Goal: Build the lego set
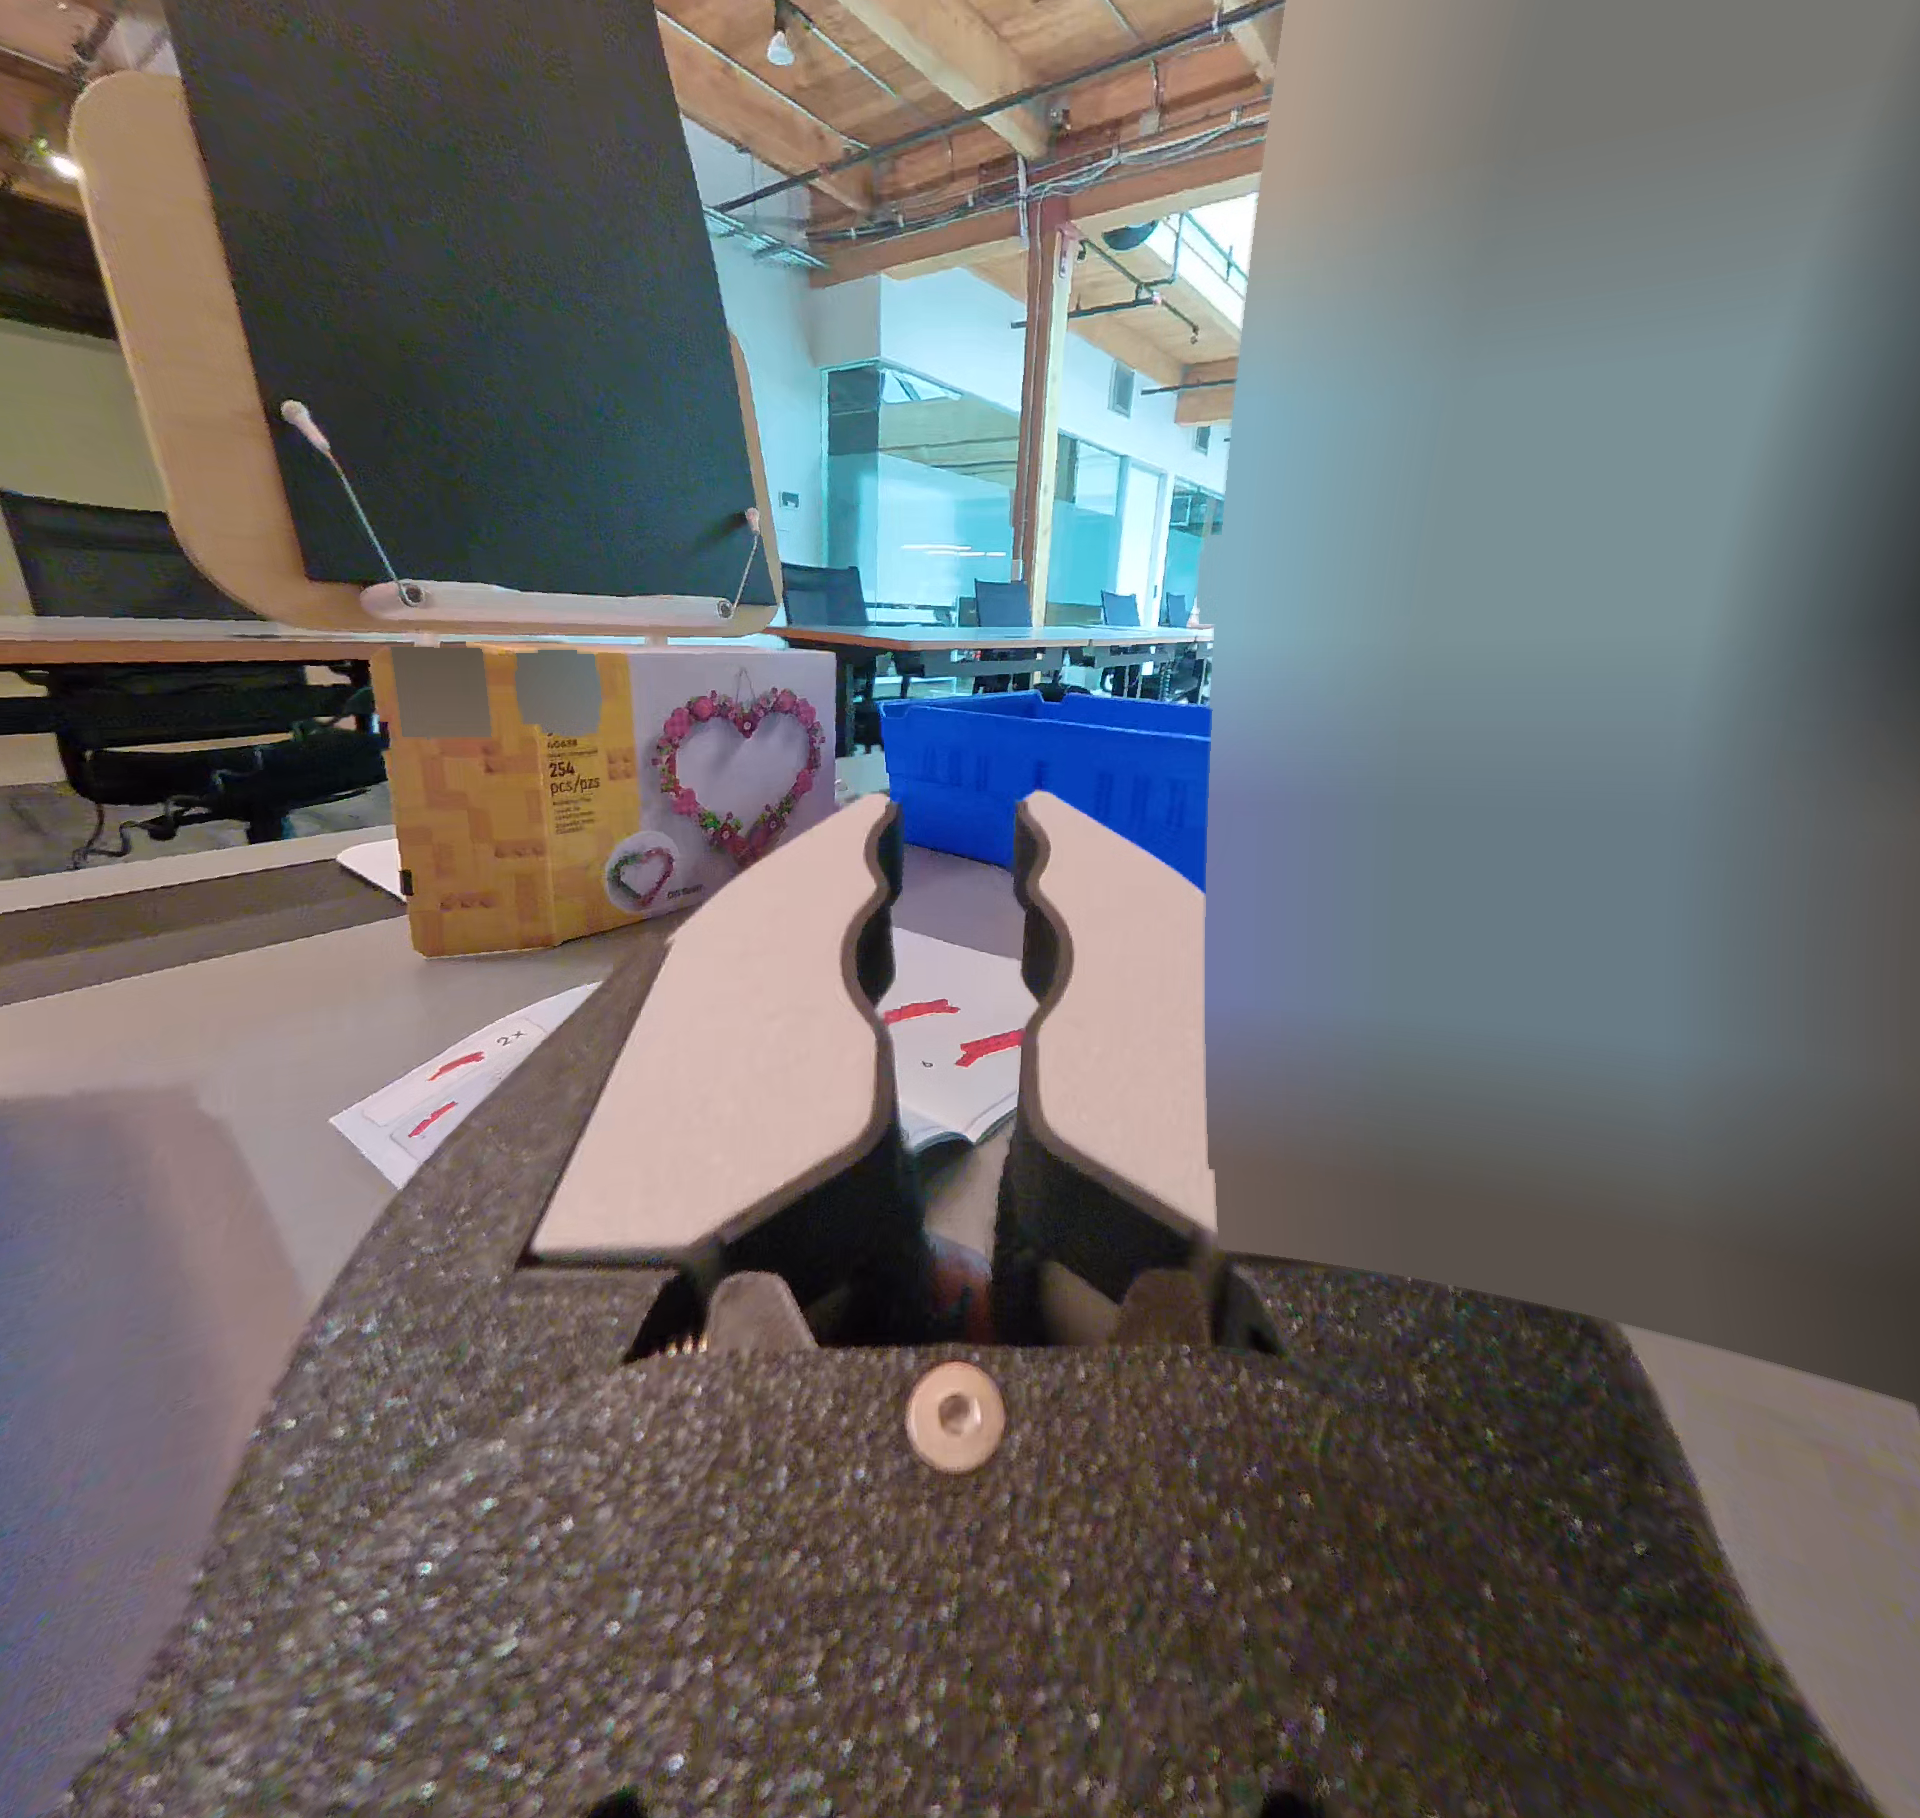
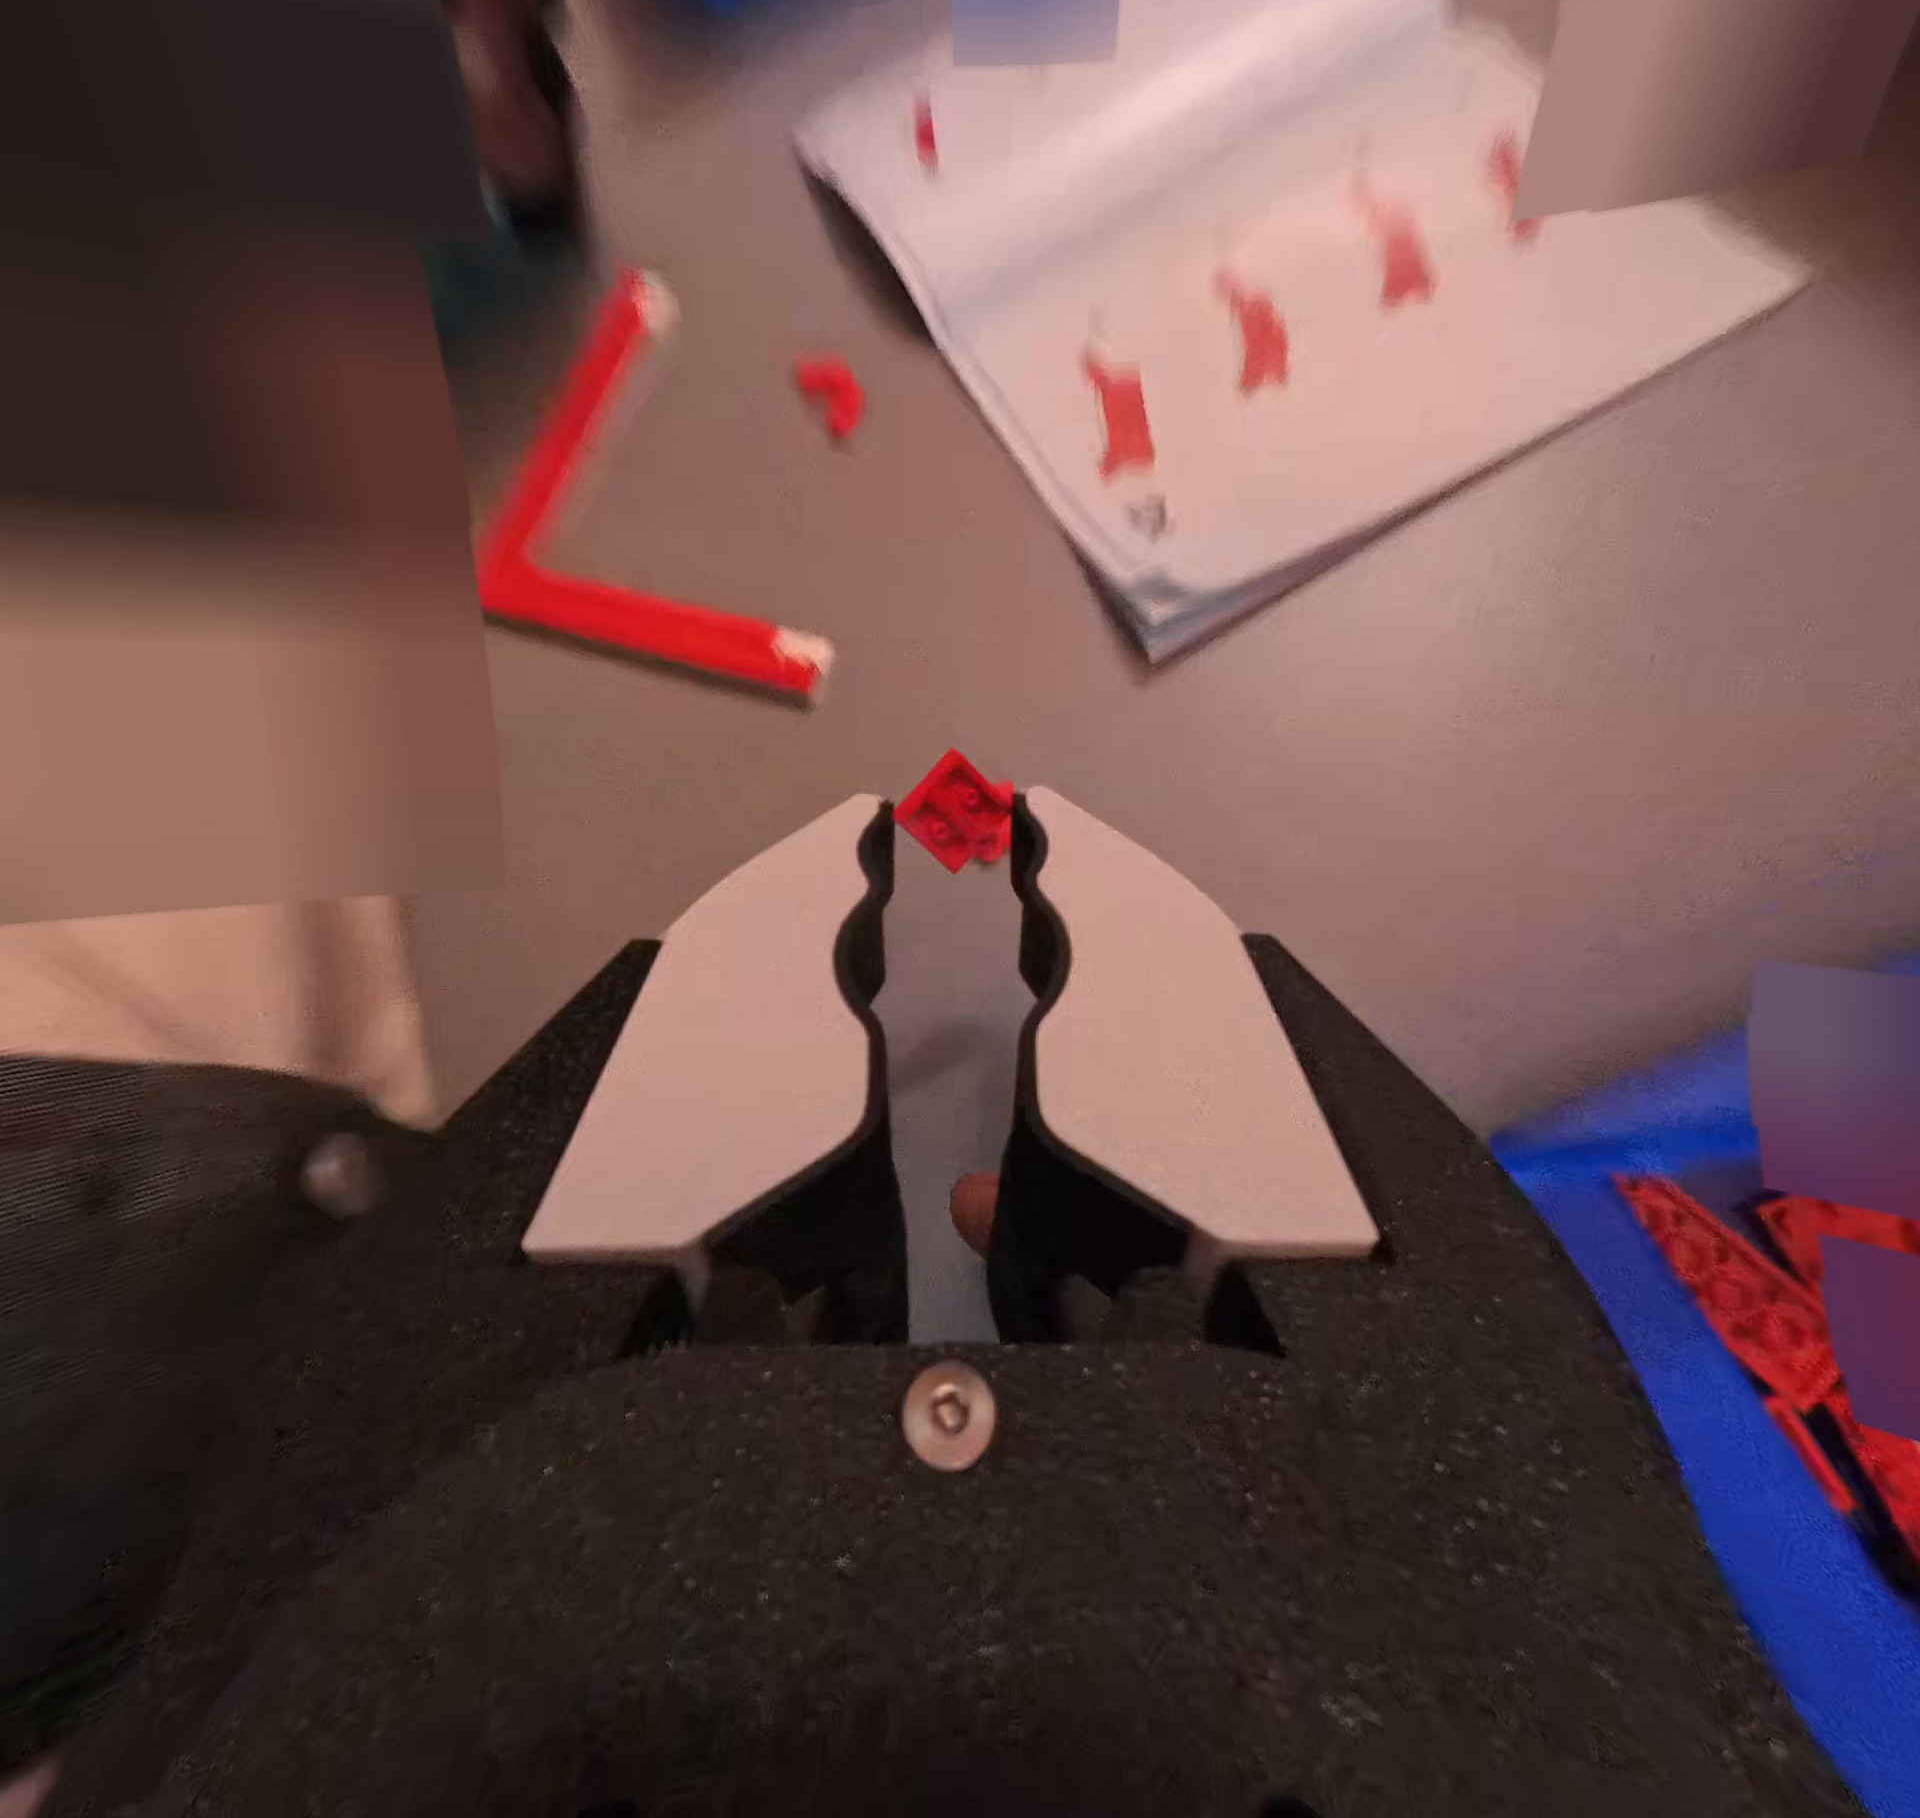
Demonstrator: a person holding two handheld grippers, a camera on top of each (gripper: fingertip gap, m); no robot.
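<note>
Right wrist view: a small red plate [image 2: 951, 812] is pinched, tilted, at the right gripper [image 2: 954, 812] tips; it should be levelled before being pressed onto the red L-shaped frame [image 2: 613, 563]. The left gripper [image 1: 954, 812] is parted, empty.

Blue bin [image 1: 1039, 771], black office chairs [image 1: 187, 729]

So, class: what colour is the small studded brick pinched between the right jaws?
Red: the small studded brick shows best in the right wrist view.

Each tool, left tool [image 1: 954, 812] and right tool [image 2: 954, 804], has pale grey wavy-edged fingers on a speckled black body with one silver screw.
</note>
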